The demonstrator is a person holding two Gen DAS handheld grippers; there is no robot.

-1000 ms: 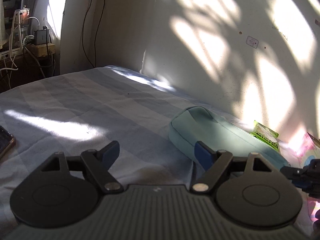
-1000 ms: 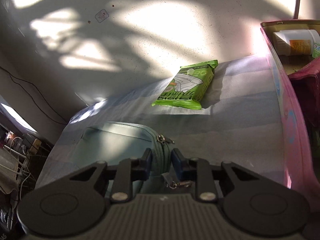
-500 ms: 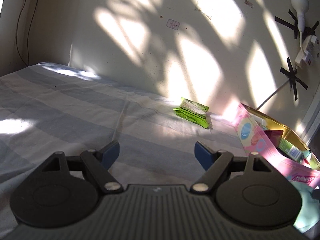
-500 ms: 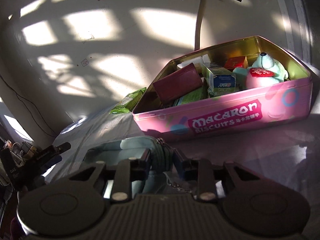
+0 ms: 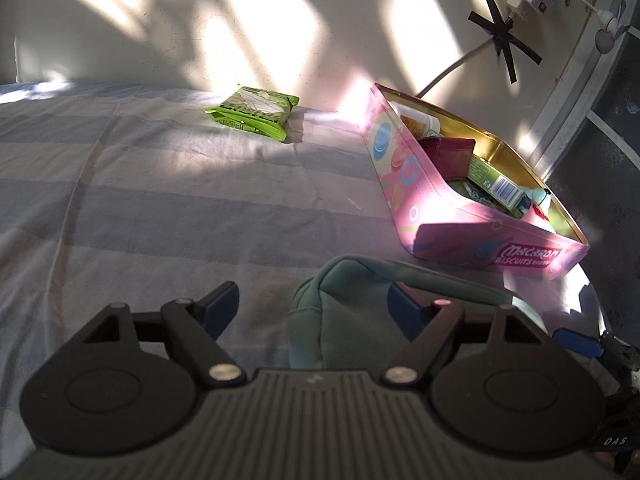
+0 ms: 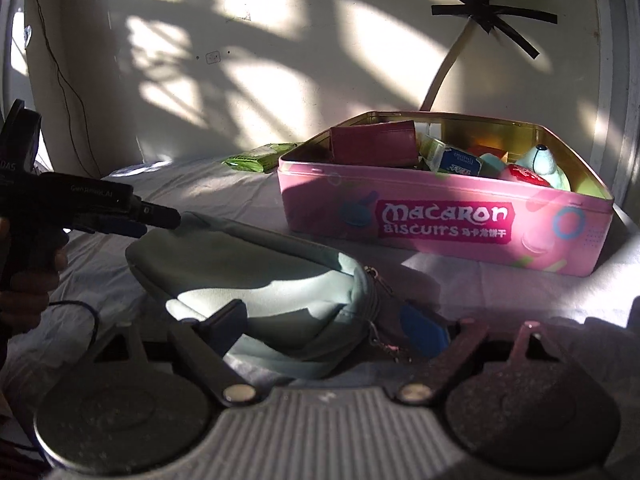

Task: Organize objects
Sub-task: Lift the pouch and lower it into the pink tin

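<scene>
A pale green zip pouch [image 6: 256,280] lies on the striped bed sheet in front of a pink "Macaron Biscuits" tin [image 6: 440,220]. My right gripper [image 6: 324,320] is open, its jaws spread around the pouch's zipper end. My left gripper [image 5: 312,304] is open over the pouch's other end [image 5: 344,300]; it also shows in the right wrist view [image 6: 152,220] touching the pouch. The tin [image 5: 404,184] holds a maroon wallet [image 6: 372,146], small boxes and a plush toy. A green wipes packet [image 5: 252,110] lies near the wall.
The bed sheet [image 5: 160,200] runs left and forward. The wall is close behind the tin, with a taped white cable [image 6: 448,68]. A grey door frame [image 5: 580,100] stands right of the tin.
My right gripper has opened and let go of the pouch, which now lies in front of the tin. My left gripper has swung right, over the pouch's far end.
</scene>
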